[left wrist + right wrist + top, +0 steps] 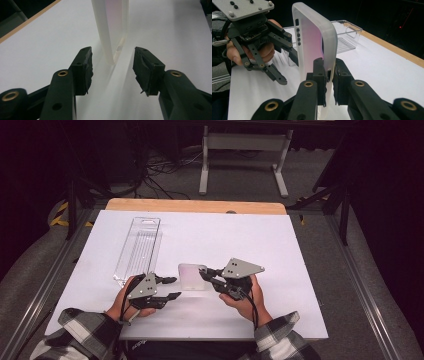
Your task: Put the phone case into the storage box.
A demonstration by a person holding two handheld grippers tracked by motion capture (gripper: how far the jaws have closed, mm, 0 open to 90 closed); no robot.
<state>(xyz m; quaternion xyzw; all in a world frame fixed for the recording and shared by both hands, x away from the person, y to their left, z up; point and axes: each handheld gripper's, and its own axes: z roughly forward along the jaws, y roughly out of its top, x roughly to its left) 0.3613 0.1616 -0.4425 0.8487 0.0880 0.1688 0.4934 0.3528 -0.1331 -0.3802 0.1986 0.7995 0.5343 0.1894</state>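
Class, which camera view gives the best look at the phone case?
The right gripper view: the phone case stands close, button holes visible, right gripper clamping its edge. The left gripper view gives one corner; the high view, a small pale slab.

A frosted translucent phone case (193,276) with a pinkish tint and rounded corners is standing on edge above the white table (280,250), sitting just past centre toward six o'clock, its side button cutouts and camera opening showing (312,37).
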